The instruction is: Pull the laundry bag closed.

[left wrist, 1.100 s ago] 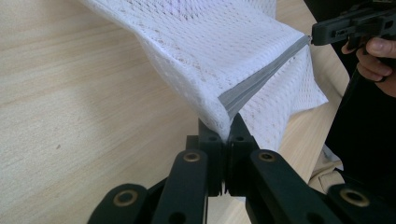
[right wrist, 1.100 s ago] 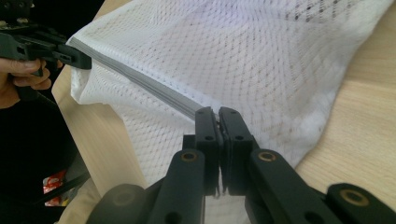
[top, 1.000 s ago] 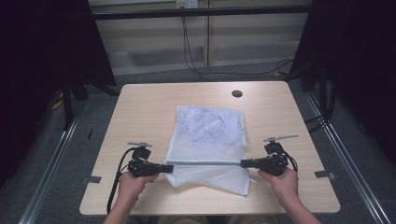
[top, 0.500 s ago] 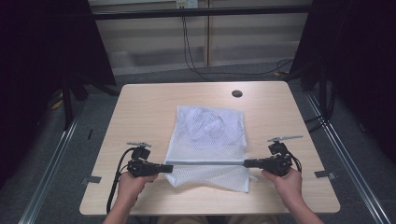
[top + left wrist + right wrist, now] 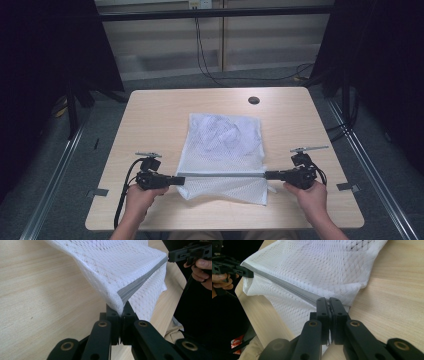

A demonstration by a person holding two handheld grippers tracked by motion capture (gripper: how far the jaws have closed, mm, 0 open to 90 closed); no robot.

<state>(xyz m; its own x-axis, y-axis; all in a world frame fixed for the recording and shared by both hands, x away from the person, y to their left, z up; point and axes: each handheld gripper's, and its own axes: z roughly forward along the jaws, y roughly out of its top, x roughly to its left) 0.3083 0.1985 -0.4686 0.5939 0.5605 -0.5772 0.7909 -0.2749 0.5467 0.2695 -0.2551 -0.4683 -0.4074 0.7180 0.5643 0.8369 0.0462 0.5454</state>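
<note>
A white mesh laundry bag (image 5: 223,145) with a grey zipper band (image 5: 222,175) lies in the middle of the wooden table (image 5: 150,115). White cloth shows through the mesh at its far part. My left gripper (image 5: 181,180) is shut on the left end of the grey band (image 5: 130,291). My right gripper (image 5: 266,175) is shut on the band's right end (image 5: 294,291). The band is stretched taut and straight between them, lifted a little off the table, with a mesh flap (image 5: 227,189) hanging below it toward the near edge. In the left gripper view my left gripper (image 5: 122,307) pinches the bag's corner; my right gripper (image 5: 329,300) does the same.
A round dark cable hole (image 5: 253,100) sits near the table's far edge. Bare wood lies left and right of the bag. Metal floor rails (image 5: 55,180) run along both sides of the table, and cables (image 5: 210,60) hang behind it.
The right hand has shifted slightly outward to the right, pulling the band tighter. The left hand has stayed put.
</note>
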